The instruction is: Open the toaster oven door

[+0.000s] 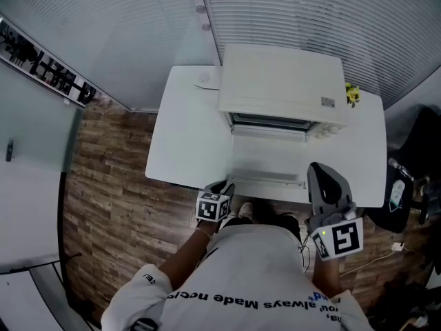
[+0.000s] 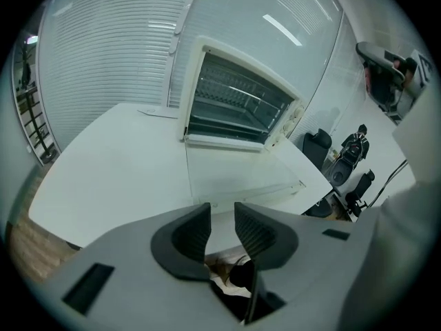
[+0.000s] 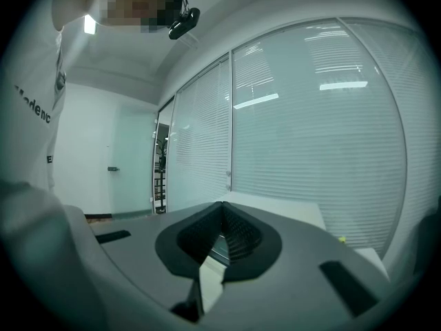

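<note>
The white toaster oven (image 1: 282, 81) stands at the back of the white table (image 1: 186, 136). Its glass door (image 1: 269, 158) hangs fully down and lies flat toward me, so the racks inside (image 2: 234, 102) show. In the left gripper view the door (image 2: 238, 178) lies just beyond my left gripper (image 2: 222, 211), which is open with nothing between its fingers. That left gripper (image 1: 225, 184) hovers at the table's near edge, left of the door's handle end. My right gripper (image 1: 321, 173) is shut and empty, held up near the door's right corner; in its own view the right gripper (image 3: 222, 207) points at the blinds.
A small yellow object (image 1: 353, 95) sits behind the oven's right side. Black office chairs (image 1: 413, 157) stand to the right of the table. Window blinds (image 1: 310, 12) close off the far side, and wood flooring (image 1: 110, 185) lies to the left.
</note>
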The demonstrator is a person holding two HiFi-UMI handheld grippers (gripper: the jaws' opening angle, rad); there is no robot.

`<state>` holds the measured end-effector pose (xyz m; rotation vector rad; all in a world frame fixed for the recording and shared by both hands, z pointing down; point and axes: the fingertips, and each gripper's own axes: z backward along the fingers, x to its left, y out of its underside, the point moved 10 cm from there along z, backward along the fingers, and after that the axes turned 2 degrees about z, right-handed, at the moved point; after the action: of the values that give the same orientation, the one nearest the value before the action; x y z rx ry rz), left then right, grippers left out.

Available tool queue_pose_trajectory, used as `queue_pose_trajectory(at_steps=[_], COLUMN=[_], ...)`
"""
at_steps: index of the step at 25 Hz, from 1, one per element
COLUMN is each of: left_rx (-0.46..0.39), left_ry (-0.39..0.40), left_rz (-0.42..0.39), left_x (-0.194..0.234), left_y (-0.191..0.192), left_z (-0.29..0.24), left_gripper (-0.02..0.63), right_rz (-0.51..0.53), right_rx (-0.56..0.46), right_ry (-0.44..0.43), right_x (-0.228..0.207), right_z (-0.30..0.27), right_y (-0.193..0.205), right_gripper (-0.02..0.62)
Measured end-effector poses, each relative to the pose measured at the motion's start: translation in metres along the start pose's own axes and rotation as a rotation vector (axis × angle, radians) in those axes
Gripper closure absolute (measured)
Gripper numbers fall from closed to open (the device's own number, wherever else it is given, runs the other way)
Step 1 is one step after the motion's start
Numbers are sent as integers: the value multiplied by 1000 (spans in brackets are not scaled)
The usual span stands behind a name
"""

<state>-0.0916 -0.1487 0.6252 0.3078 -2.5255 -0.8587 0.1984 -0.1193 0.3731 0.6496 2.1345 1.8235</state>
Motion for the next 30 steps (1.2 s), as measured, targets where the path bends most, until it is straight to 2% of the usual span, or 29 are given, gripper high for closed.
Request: queue_pose_trajectory(at_steps=[6, 10, 20, 25, 30], left_rx=[-150, -283, -560, -661, -711], left_ry=[53, 101, 181, 220, 240], left_rz=[-19, -52, -197, -235, -266], left_x=[-14, -27, -61, -74, -81], left_y=[-44, -79, -148, -167, -177], left_z=[27, 51, 118, 145, 162], left_gripper=[539, 563, 581, 586, 586], right_rz=[8, 11, 17, 19, 23], right_rx=[5, 5, 7, 6, 7], right_ry=[14, 24, 38, 42, 41], right_x=[6, 9, 15, 17, 18], right_z=[-2, -1, -1, -3, -4], right_y=[-1, -2, -5, -6, -7], right_gripper=[588, 588, 588, 588, 588])
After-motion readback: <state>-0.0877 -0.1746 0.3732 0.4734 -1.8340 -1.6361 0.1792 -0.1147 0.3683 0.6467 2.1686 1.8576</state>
